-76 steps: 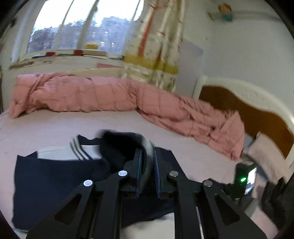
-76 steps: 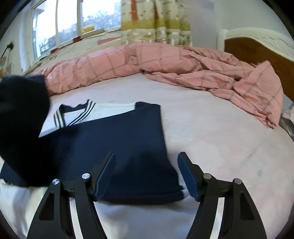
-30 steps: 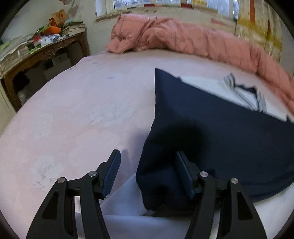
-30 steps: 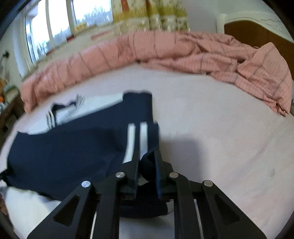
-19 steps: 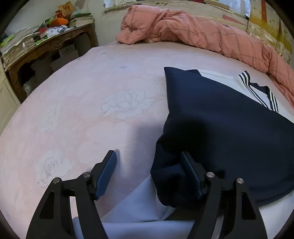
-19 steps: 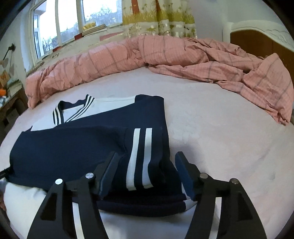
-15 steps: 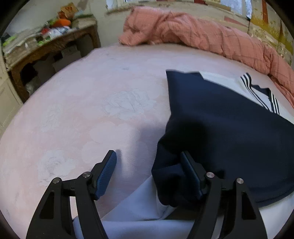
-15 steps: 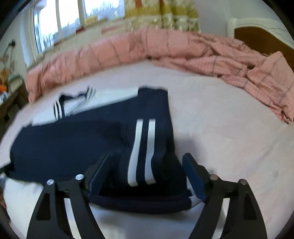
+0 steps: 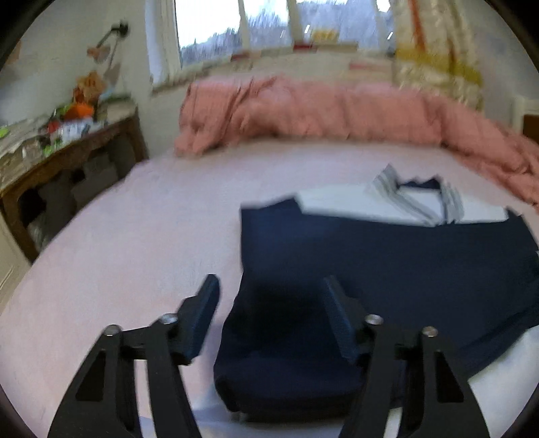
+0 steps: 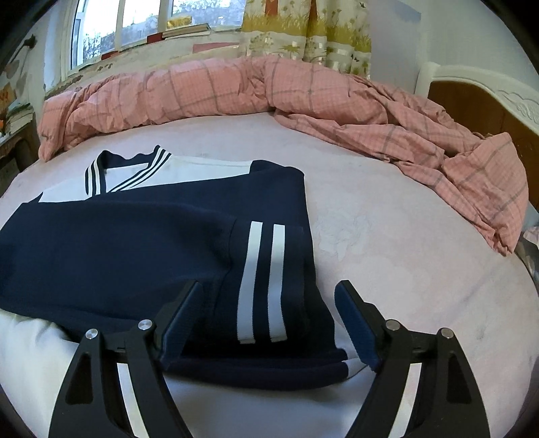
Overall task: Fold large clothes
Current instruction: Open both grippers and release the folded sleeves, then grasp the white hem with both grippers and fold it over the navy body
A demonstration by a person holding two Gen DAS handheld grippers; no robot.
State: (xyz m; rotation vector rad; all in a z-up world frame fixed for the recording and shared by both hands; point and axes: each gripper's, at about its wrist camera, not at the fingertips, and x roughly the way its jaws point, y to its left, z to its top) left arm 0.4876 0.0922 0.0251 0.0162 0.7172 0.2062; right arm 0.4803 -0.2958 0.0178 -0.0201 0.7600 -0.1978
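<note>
Was a home bedroom. Showed a wide bed (image 10: 404, 236) under a pale pink sheet, with a rumpled pink checked quilt (image 10: 235, 91) heaped along its far side and a white-and-wood headboard (image 10: 488, 97) at the right. Had a daylit window (image 9: 269, 27) with flowered curtains (image 10: 303, 30), plus a cluttered wooden side table (image 9: 67, 148) against the wall.
</note>
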